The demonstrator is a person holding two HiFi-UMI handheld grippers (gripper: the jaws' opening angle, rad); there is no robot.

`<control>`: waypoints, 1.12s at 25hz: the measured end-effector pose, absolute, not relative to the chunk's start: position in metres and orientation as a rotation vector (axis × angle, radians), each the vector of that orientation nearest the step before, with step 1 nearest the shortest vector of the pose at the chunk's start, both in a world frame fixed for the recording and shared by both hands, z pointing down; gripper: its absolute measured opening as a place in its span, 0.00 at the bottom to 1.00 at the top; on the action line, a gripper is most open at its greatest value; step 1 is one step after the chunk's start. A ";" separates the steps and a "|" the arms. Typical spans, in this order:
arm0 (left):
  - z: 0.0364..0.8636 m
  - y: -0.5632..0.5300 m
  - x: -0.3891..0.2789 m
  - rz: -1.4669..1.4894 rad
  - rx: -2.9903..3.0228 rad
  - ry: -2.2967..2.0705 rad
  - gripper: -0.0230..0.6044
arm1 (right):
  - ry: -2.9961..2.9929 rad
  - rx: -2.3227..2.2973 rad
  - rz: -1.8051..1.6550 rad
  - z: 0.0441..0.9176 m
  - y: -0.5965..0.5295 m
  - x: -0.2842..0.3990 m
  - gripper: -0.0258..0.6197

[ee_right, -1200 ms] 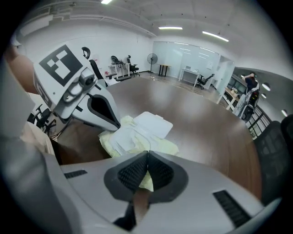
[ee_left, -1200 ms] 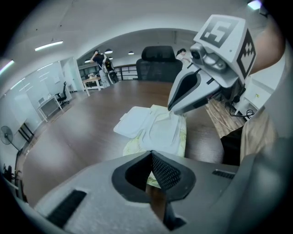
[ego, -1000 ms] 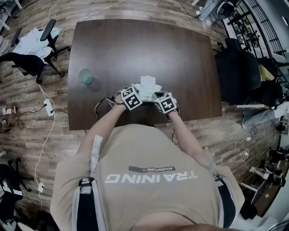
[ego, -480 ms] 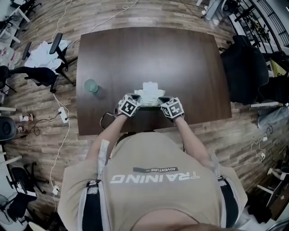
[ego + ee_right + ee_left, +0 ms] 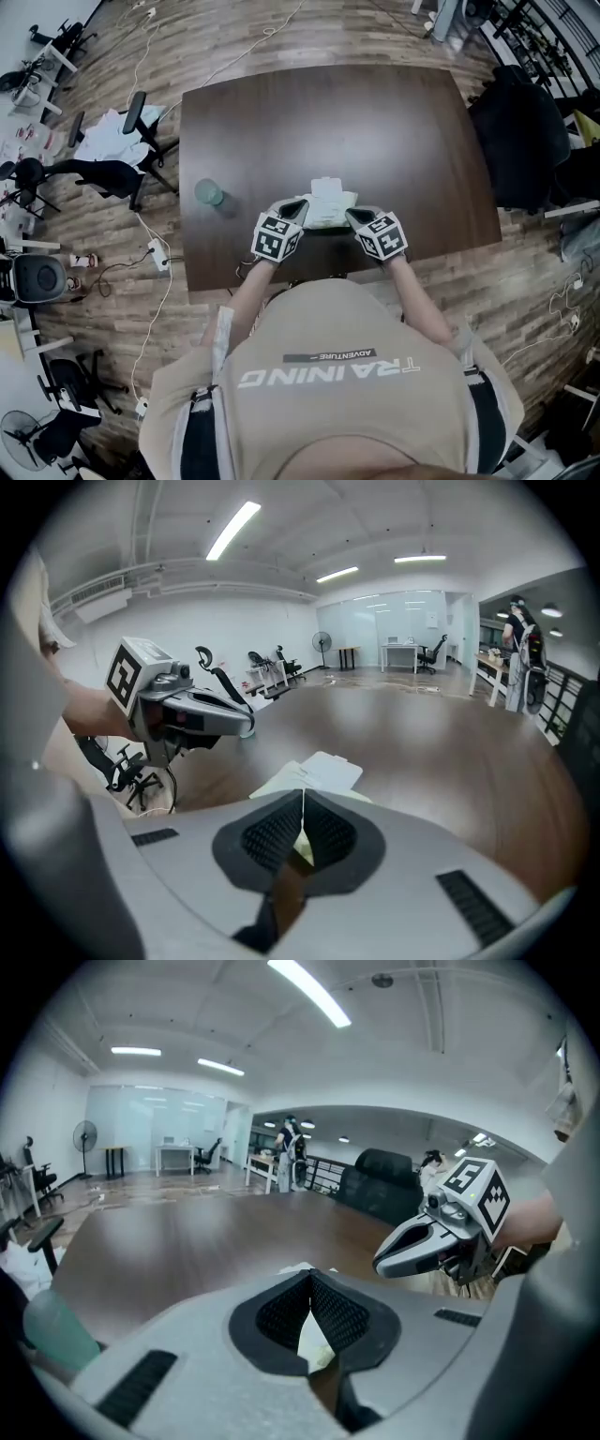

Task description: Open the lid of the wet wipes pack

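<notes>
The wet wipes pack [image 5: 330, 208] lies on the dark brown table [image 5: 394, 122], close to its near edge and about midway along it, and we see its white lid [image 5: 325, 187] folded back on the far side. From the right gripper view the lid [image 5: 326, 769] stands open as a flat white flap beyond the pale green body of the pack [image 5: 272, 782]. We hold the left gripper [image 5: 296, 204] just at the pack's near left corner and the right gripper [image 5: 353, 216] just at its near right corner, both angled downward toward it. The left gripper's [image 5: 310, 1277] jaws are closed tip to tip, and through the small gap below the tips only a sliver of the pack [image 5: 305, 1340] shows behind them. The right gripper's [image 5: 303, 792] jaws are likewise pressed together, with nothing between the pads that we can make out. A green cup [image 5: 208, 192] stands well apart to the left on the table.
</notes>
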State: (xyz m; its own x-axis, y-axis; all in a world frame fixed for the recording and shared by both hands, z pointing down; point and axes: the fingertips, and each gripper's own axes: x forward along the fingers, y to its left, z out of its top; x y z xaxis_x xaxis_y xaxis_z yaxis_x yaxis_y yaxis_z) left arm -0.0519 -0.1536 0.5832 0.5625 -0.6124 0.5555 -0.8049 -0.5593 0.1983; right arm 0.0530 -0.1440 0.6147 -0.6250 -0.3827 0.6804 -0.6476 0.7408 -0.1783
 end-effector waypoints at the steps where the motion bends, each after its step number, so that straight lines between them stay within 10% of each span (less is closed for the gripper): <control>1: 0.572 -0.155 -0.053 0.588 2.390 -1.154 0.05 | -2.326 0.778 0.544 0.606 -0.146 0.052 0.06; 28: 0.327 -0.180 -0.056 0.031 2.706 -1.266 0.05 | -2.656 0.868 0.192 0.415 -0.187 0.028 0.06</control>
